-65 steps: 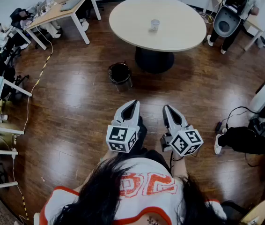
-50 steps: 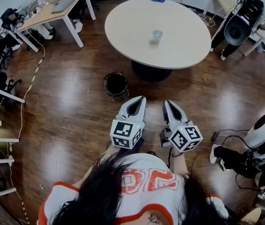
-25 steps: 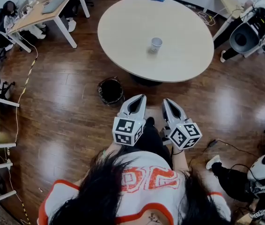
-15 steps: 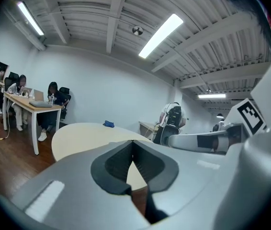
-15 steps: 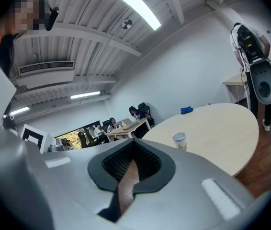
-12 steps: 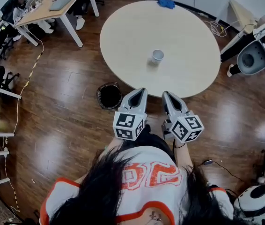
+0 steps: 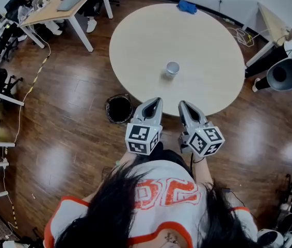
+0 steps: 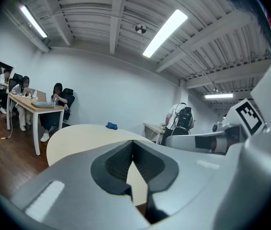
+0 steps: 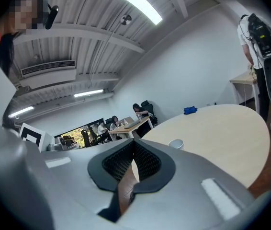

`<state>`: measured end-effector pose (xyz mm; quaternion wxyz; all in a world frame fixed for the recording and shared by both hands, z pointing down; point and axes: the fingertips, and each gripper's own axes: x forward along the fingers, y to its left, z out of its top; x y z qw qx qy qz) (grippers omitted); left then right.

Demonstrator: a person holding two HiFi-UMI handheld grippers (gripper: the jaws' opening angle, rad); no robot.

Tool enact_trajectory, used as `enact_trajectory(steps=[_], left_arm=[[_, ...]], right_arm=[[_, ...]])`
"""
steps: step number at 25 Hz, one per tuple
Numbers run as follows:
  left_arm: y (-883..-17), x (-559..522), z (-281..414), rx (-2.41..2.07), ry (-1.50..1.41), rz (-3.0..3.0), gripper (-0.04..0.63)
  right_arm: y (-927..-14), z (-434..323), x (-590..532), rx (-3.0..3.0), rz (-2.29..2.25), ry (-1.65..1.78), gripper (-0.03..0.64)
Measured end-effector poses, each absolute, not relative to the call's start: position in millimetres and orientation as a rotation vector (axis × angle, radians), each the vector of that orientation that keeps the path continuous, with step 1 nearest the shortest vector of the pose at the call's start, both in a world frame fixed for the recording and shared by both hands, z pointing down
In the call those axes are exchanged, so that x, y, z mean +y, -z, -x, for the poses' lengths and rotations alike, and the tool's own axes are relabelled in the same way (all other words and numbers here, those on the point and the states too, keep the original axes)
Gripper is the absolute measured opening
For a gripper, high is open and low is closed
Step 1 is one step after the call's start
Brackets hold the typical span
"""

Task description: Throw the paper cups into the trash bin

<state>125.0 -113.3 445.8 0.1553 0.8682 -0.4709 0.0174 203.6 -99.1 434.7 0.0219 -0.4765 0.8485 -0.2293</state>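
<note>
Floor: dark wood floor [image 7: 68, 118] is spreading all around you.
Table: the round pale table [image 7: 135, 40] is standing right in front of you.
Bin: the trash bin [image 7: 118, 109] is sitting on the floor by the table's near edge, just left of your left gripper [image 7: 157, 101].
Grippers: you are holding the left gripper and the right gripper [image 7: 182, 104] side by side, both pinched together on nothing.
Cup: the paper cup [image 7: 172, 67] is standing upright on the table, ahead of both tips and apart from them.
</note>
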Motion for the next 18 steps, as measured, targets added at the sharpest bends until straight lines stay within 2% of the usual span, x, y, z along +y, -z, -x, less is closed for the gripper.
enact_trajectory(steps=[18], left_arm=[[-450, -137, -120, -1.411, -0.095, -2.43, 0.0]], right_arm=[[-468, -212, -142, 2.68, 1.487, 0.789, 0.002]])
